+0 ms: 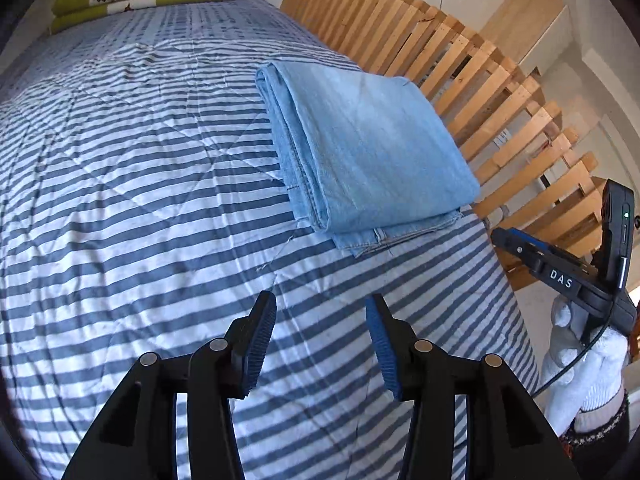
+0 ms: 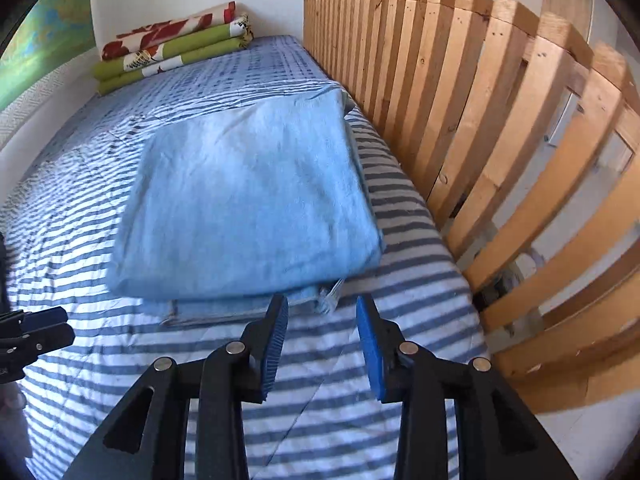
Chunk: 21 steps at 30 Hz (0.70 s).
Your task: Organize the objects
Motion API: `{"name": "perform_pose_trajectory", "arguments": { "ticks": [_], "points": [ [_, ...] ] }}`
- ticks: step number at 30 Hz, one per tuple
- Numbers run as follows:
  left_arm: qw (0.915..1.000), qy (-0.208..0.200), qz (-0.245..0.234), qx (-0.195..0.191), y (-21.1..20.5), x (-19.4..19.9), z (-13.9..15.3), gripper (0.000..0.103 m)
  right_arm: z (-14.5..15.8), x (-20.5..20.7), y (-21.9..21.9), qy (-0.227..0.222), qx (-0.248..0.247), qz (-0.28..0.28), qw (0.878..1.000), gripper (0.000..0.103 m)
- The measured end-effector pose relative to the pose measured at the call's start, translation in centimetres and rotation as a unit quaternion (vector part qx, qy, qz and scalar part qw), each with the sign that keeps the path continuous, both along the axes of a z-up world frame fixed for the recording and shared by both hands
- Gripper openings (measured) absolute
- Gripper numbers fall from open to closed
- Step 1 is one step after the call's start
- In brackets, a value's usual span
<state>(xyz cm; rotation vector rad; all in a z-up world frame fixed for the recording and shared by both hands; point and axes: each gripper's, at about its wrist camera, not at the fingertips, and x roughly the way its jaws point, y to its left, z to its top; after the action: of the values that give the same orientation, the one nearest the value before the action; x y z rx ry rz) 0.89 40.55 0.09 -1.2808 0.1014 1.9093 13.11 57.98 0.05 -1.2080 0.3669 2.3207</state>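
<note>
bed (image 1: 120, 184): folded blue cloth (image 1: 368, 148) near right edge, folded green bedding (image 2: 172, 54) stacked far end | left gripper (image 1: 321, 346) jaws spread, empty | right gripper (image 2: 322, 346) jaws spread, empty

Bed (image 2: 420, 288) with blue-white striped quilt; folded light-blue cloth (image 2: 248, 204) lies on it, near the slatted wooden rail (image 2: 460, 100). Folded green floral bedding (image 2: 176, 50) well beyond the cloth.

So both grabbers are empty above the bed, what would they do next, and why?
Probably pull back a little: the folded blue cloth lies neat on the striped bed, and both the left gripper and the right gripper are open, holding nothing.
</note>
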Motion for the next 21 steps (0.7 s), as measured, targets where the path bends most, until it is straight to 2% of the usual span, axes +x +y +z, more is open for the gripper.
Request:
{"name": "perform_pose_trajectory", "arguments": {
  "ticks": [2,7,10,12,14,16,21],
  "points": [
    [0.9997,0.025,-0.006,0.002,-2.1,2.0,2.2,0.05,1.0,1.9,-2.2,0.009,-0.021,0.002,1.0,0.038],
    [0.9977,0.063,-0.015,0.022,-7.6,7.5,7.4,0.053,4.5,6.3,-9.3,0.036,-0.024,0.011,0.999,0.048],
    [0.9953,0.091,-0.015,0.028,-10.9,11.3,10.4,0.055,6.7,8.5,-13.8,0.051,-0.012,0.01,0.999,0.049],
    [0.9937,0.107,-0.014,0.031,-13.3,13.8,11.7,0.056,8.0,9.9,-16.8,0.062,0.008,0.008,0.998,0.049],
    [0.9937,0.105,-0.012,0.037,-15.6,15.7,12.6,0.056,9.1,11.2,-19.7,0.074,0.023,0.007,0.997,0.051],
    [0.9932,0.108,-0.012,0.042,-18.0,17.9,13.4,0.057,10.0,12.6,-22.2,0.088,0.025,0.008,0.996,0.055],
    [0.9891,0.137,0.008,0.054,-23.3,21.9,15.2,0.057,11.5,15.7,-27.7,0.105,0.049,0.025,0.993,0.056]
  ]
}}
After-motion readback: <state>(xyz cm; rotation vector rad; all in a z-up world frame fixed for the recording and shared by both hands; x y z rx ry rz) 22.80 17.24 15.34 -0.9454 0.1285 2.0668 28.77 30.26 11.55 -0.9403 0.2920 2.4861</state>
